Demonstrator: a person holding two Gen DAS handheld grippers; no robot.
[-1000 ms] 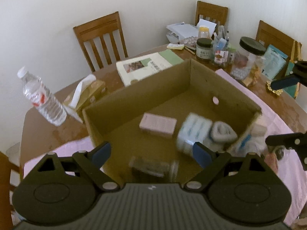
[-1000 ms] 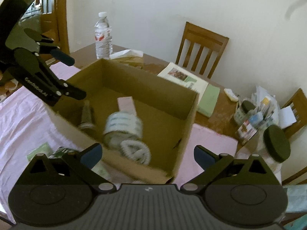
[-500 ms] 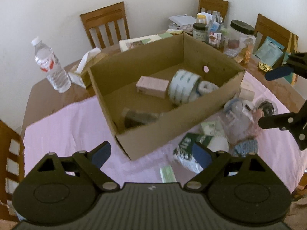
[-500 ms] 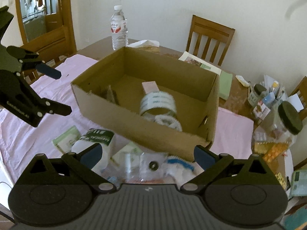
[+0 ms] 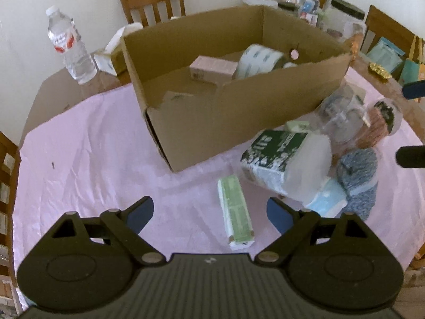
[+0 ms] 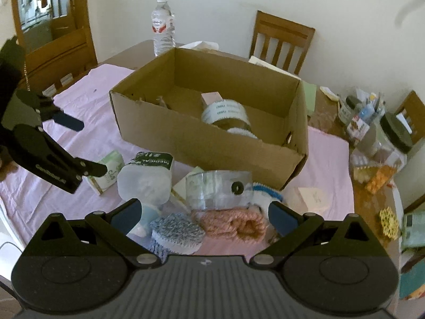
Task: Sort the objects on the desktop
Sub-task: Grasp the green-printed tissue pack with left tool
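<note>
An open cardboard box [image 5: 212,122] [image 6: 199,138] stands on the pink cloth and holds a pink carton [image 5: 212,66] and a white-labelled roll [image 6: 225,114]. In front of it lie a green-and-white carton [image 5: 235,212] [image 6: 107,172], a green-labelled pack [image 5: 281,156] [image 6: 146,178], a clear plastic packet [image 6: 217,188], a grey-blue knit [image 6: 175,234] and a pink knit [image 6: 233,223]. My left gripper [image 5: 209,214] [image 6: 82,146] is open above the green carton, not touching it. My right gripper [image 6: 204,216] [image 5: 411,122] is open over the two knits, holding nothing.
A water bottle [image 5: 70,50] [image 6: 162,26] and a tissue box [image 5: 114,50] stand behind the box. Jars and bottles [image 6: 372,122] crowd the far right of the table. Wooden chairs [image 6: 281,42] ring it. Bare pink cloth [image 5: 93,164] spreads to the left.
Both grippers have drawn back from over the cardboard box and sunk lower. The loose items in front of the box have come into view beneath them. Both stay open.
</note>
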